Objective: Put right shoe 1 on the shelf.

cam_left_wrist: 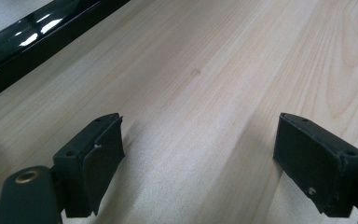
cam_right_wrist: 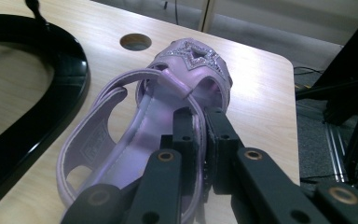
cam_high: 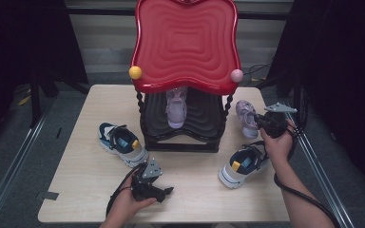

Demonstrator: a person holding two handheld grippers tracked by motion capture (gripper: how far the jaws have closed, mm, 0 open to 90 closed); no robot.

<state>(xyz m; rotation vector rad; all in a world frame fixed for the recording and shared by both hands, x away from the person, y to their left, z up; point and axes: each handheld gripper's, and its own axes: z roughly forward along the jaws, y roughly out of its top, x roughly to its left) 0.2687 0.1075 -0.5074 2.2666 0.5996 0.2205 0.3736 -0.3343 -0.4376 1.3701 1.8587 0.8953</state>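
Lilac sandal [cam_right_wrist: 168, 107] side wall sits pinched inside right gripper [cam_right_wrist: 200, 123].

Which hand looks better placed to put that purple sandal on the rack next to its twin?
The right. Its claw is already shut on the purple sandal beside the rack. The left claw rests open over bare table, near the front edge, holding nothing.

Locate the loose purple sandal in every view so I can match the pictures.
High view: purple sandal at right, beside the black shelf stand, right tool at its heel.
Right gripper view: the sandal is at centre, right tool shut on its side wall.
Left gripper view: not in it.
Shared landmark: the stand's black base.
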